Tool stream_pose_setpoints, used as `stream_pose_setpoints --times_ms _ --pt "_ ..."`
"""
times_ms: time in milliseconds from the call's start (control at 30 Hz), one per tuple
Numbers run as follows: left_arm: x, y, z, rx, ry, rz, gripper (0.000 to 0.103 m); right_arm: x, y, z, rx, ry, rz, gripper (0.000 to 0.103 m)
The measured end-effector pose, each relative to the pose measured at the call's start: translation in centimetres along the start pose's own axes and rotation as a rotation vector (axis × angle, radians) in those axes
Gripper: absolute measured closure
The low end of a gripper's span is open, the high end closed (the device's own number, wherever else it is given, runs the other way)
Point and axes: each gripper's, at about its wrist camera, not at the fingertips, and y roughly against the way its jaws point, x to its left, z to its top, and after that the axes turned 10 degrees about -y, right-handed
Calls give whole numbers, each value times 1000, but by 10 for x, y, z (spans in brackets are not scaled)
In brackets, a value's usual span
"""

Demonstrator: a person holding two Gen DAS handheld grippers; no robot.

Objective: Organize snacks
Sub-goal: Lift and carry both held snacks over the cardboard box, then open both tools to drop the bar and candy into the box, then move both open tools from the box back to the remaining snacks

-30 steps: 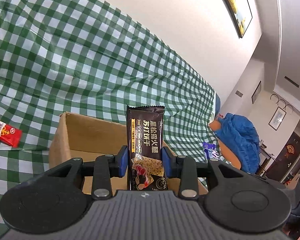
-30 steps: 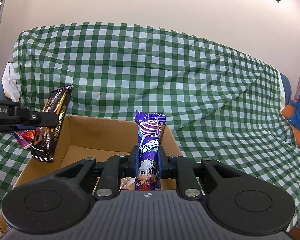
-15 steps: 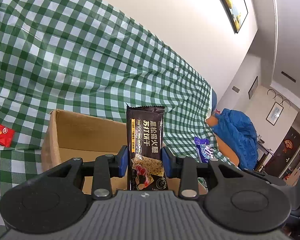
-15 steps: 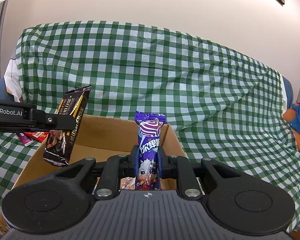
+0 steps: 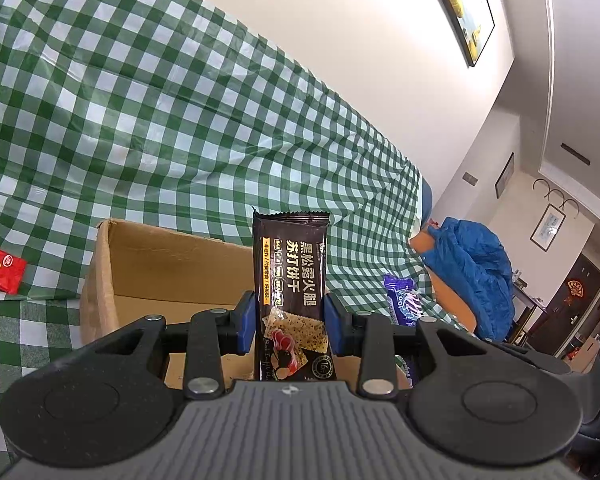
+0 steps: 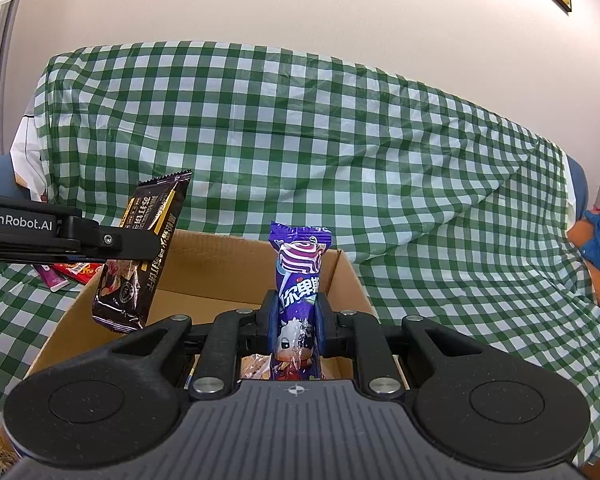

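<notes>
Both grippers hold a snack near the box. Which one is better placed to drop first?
Probably the left gripper: its black cracker pack hangs over the cardboard box opening. The right gripper's purple candy seems nearer the front edge.

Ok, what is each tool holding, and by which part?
Left tool: black cracker packet, gripped below its middle. Right tool: purple candy packet, gripped at its lower half.

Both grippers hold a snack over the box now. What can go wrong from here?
1. The left gripper and right gripper are both over the same cardboard box, so they may bump if they lower together.
2. The black cracker pack hangs tilted above the box's left wall; released there, it might catch the rim and fall onto the checked cloth.
</notes>
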Motion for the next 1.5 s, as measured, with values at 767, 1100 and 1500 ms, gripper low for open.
stream_pose_setpoints --times_ms 767,1100,1500 --pt "31 37 8 -4 -1 134 72 23 -10 11 11 -149 -18 35" --pt "100 90 6 44 123 385 81 83 -15 8 65 -256 143 82" --pt "212 118 -3 32 537 553 81 127 -20 9 139 -214 274 78"
